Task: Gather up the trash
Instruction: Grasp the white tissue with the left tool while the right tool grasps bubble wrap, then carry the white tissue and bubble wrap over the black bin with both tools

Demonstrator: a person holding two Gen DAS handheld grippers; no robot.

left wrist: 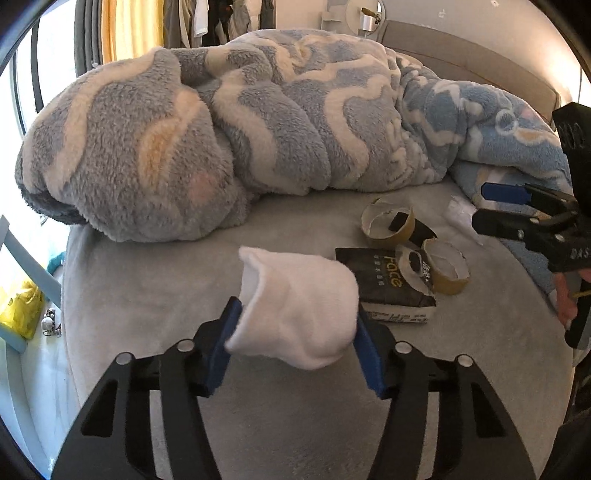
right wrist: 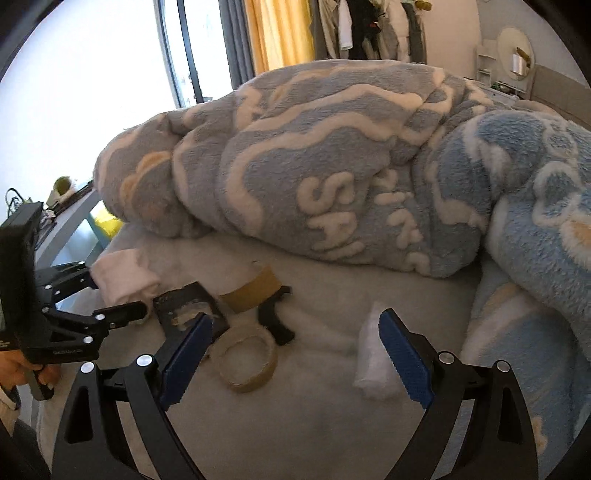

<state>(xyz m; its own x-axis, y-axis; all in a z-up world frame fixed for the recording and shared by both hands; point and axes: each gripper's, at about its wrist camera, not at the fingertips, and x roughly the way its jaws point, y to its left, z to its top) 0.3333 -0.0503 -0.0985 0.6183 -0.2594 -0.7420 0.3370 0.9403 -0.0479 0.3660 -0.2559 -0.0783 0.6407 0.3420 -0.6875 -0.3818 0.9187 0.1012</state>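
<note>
My left gripper [left wrist: 295,332] is shut on a white sock [left wrist: 295,314] and holds it above the grey bed sheet [left wrist: 166,295]. The sock also shows at the left in the right wrist view [right wrist: 125,277]. My right gripper [right wrist: 295,350] is open and empty above the bed. On the sheet lie two empty tape rolls [right wrist: 249,358] [right wrist: 253,288], a black "Face" packet [left wrist: 384,284], a black plastic piece [right wrist: 275,321] and a crumpled clear wrapper [right wrist: 373,358], which lies just inside my right finger [right wrist: 404,358].
A bunched blue and white fleece blanket [left wrist: 240,129] fills the far half of the bed. A yellow bag [left wrist: 22,306] sits beside the bed at the left. The window and a curtain [right wrist: 277,33] are behind.
</note>
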